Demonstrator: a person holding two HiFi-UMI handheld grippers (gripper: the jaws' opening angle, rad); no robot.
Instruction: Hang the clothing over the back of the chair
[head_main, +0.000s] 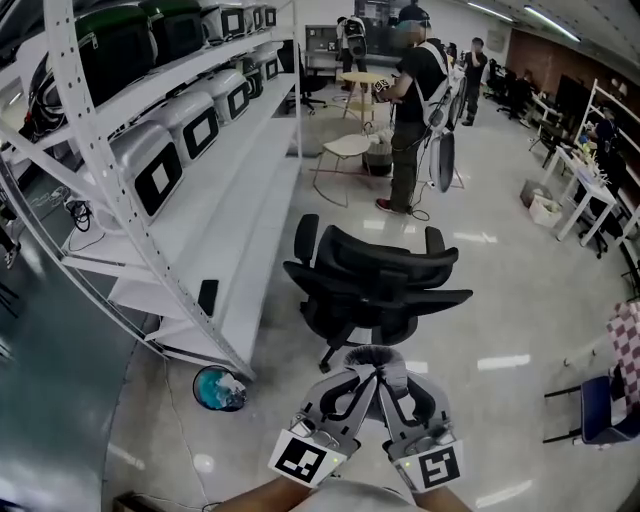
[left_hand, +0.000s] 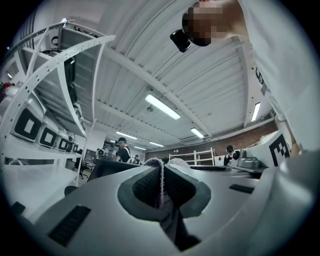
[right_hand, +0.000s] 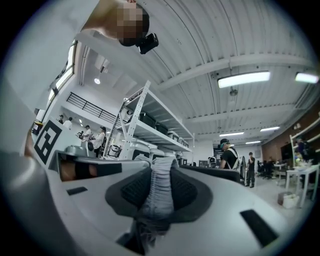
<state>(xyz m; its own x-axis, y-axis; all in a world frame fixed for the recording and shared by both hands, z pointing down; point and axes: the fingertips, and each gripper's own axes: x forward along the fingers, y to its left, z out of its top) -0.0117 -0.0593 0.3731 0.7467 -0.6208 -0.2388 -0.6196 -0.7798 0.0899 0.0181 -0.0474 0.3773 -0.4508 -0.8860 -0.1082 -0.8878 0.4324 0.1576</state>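
Observation:
A black office chair (head_main: 375, 285) stands on the floor just ahead of me, its back towards me. Both grippers sit side by side low in the head view, tips close together, with a bunch of grey clothing (head_main: 377, 358) held between them near the chair's back. My left gripper (head_main: 362, 374) is shut on a thin edge of the clothing (left_hand: 161, 182). My right gripper (head_main: 393, 374) is shut on a thicker grey fold (right_hand: 161, 192). The chair's dark top edge (left_hand: 112, 165) shows beyond the left jaws and again beyond the right jaws (right_hand: 212, 173).
A long white shelving rack (head_main: 200, 200) with grey machines runs along the left. A teal bowl (head_main: 220, 388) lies on the floor by its foot. Farther off a person (head_main: 412, 110) stands near a white chair (head_main: 345, 150). A checked cloth (head_main: 626, 340) hangs at the right edge.

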